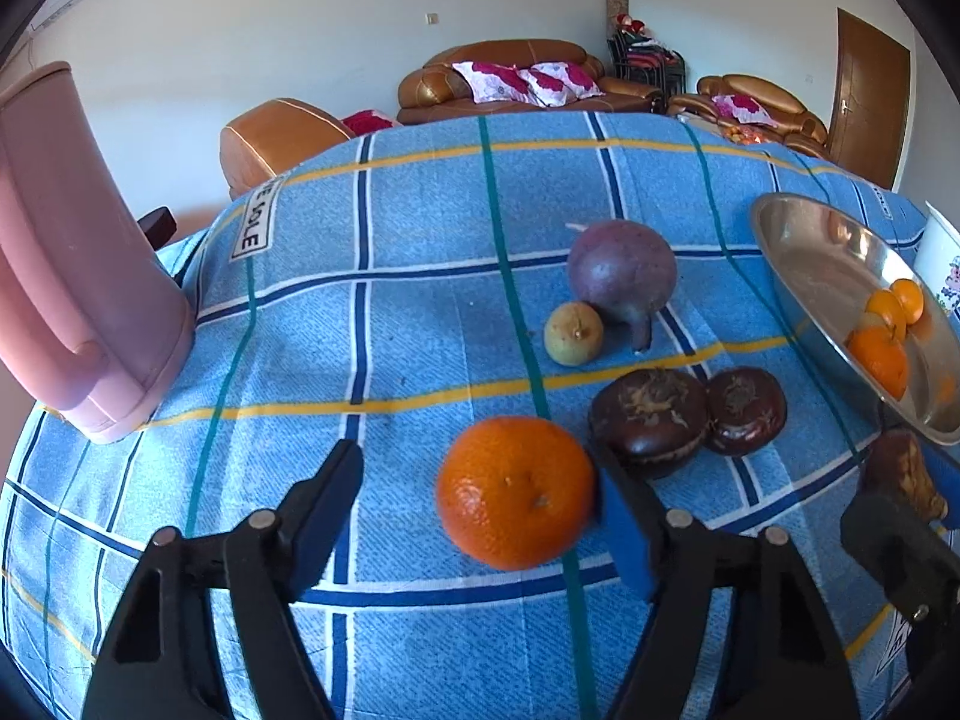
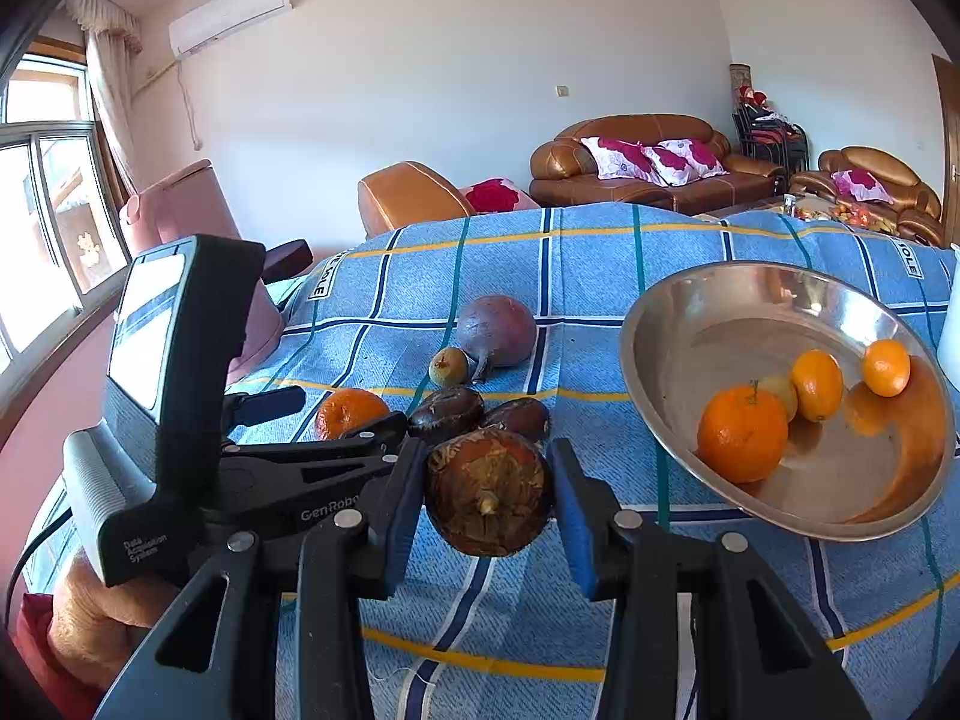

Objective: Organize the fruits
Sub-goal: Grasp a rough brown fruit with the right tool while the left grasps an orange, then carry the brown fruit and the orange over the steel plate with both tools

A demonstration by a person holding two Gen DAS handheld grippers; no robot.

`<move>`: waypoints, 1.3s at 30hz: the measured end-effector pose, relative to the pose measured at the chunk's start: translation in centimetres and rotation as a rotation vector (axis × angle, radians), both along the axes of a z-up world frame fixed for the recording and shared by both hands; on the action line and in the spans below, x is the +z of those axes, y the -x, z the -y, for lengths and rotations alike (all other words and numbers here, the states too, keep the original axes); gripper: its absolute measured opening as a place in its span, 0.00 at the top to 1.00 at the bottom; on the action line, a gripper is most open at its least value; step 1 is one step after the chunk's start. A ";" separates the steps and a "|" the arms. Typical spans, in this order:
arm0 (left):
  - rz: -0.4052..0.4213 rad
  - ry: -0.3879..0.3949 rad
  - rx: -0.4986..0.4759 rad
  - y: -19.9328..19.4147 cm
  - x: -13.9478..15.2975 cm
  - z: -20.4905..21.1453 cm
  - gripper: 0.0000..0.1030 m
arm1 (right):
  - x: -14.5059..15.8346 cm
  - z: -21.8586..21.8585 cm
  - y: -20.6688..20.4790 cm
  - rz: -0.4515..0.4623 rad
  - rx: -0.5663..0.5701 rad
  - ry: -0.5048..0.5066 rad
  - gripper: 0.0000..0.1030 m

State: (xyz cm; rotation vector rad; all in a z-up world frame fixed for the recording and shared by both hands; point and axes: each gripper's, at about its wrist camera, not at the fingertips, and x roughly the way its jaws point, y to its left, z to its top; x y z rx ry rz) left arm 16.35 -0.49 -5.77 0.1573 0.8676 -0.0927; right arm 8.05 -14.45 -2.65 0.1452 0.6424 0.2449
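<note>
The brown fruit [image 2: 489, 492] sits clamped between your right gripper [image 2: 489, 501] pads, just left of the steel bowl [image 2: 672, 324], its stem end facing the camera, long axis running away along the fingers. Your left gripper [image 1: 480, 498] straddles the loose tangerine [image 1: 515, 492], one pad touching, the other still clear. Four fruits lie in the bowl; I'd judge you midway: two dark fruits [image 1: 651, 420], a small pear [image 1: 573, 333] and the purple fruit [image 1: 621, 270] remain on the checked cloth [image 1: 390, 330].

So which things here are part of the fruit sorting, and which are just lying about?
Job:
- metal bowl with oranges
- loose orange between left gripper fingers
- brown fruit in right gripper
- two dark fruits
- purple fruit
- small green fruit

Lying about:
- pink chair
- sofas
</note>
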 end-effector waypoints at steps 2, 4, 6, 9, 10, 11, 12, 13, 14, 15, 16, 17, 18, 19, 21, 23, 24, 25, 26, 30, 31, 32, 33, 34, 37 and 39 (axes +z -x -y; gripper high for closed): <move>-0.026 0.030 -0.007 -0.4 -0.2 -0.2 0.34 | 0.0 0.1 -0.1 -0.008 -0.002 -0.005 0.58; -0.031 0.050 -0.013 -0.5 -0.2 -0.3 0.42 | -0.1 0.2 -0.2 -0.015 -0.002 -0.009 0.58; -0.031 0.059 -0.035 -0.4 -0.1 -0.2 0.53 | -0.1 0.2 -0.2 -0.014 -0.003 -0.009 0.58; -0.012 0.033 -0.027 -0.1 0.1 0.1 0.53 | -0.1 0.0 -0.1 -0.005 -0.002 0.001 0.58; 0.000 0.035 -0.024 0.0 0.3 0.0 0.53 | 0.0 0.0 -0.1 0.001 -0.003 0.006 0.58; 0.021 0.038 -0.014 0.3 0.6 -0.2 0.53 | 0.0 0.0 0.0 0.009 -0.005 0.009 0.58; 0.047 0.036 0.002 0.6 1.0 -0.4 0.53 | 0.1 -0.1 0.2 0.019 -0.009 0.012 0.58; 0.082 0.031 0.023 1.1 1.4 -0.6 0.53 | 0.2 -0.1 0.4 0.032 -0.014 0.015 0.58; 0.120 0.028 0.041 1.7 1.9 -0.8 0.53 | 0.4 0.0 0.6 0.046 -0.018 0.016 0.58; 0.158 0.028 0.054 2.3 2.3 -0.9 0.53 | 0.5 0.0 0.9 0.067 -0.026 0.019 0.58; 0.196 0.027 0.067 2.8 2.7 -1.1 0.53 | 0.8 0.0 1.2 0.096 -0.036 0.031 0.58; 0.231 0.024 0.082 3.3 3.1 -1.3 0.53 | 1.1 -0.2 1.6 0.128 -0.048 0.058 0.58; 0.265 0.017 0.095 3.8 3.4 -1.3 0.53 | 1.3 -0.5 1.9 0.161 -0.062 0.093 0.58; 0.290 0.011 0.103 4.0 3.7 -1.4 0.53 | 1.5 -0.7 2.2 0.191 -0.074 0.125 0.58; 0.335 -0.006 0.113 4.6 4.1 -1.2 0.53 | 1.7 -1.0 2.6 0.229 -0.094 0.166 0.58; 0.375 -0.013 0.119 5.2 4.5 -1.2 0.53 | 1.8 -1.2 2.8 0.257 -0.108 0.204 0.58; 0.394 -0.010 0.121 5.5 4.7 -1.2 0.53 | 1.9 -1.3 2.8 0.266 -0.112 0.215 0.58; 0.409 -0.006 0.123 5.7 4.8 -1.1 0.53 | 1.9 -1.3 2.8 0.271 -0.114 0.221 0.58; 0.420 -0.002 0.122 5.9 4.9 -1.0 0.53 | 2.0 -1.3 2.8 0.275 -0.119 0.227 0.58; 0.430 0.020 0.111 6.5 5.1 -0.9 0.53 | 2.2 -0.9 2.7 0.291 -0.150 0.253 0.58; 0.434 0.022 0.112 6.7 5.1 -0.7 0.53 | 2.2 -0.7 2.6 0.290 -0.154 0.254 0.58; 0.437 0.025 0.114 6.8 5.1 -0.8 0.53 | 2.3 -0.5 2.6 0.287 -0.158 0.254 0.58; 0.436 0.028 0.114 7.0 5.1 -0.7 0.53 | 2.3 -0.4 2.6 0.284 -0.159 0.253 0.58; 0.433 0.032 0.112 7.1 5.1 -0.6 0.53 | 2.3 -0.3 2.6 0.281 -0.159 0.252 0.58; 0.435 0.038 0.109 7.7 5.1 -0.2 0.53 | 2.3 0.0 2.4 0.275 -0.157 0.263 0.58; 0.436 0.038 0.102 8.0 5.1 0.2 0.53 | 2.3 0.1 2.6 0.273 -0.155 0.269 0.58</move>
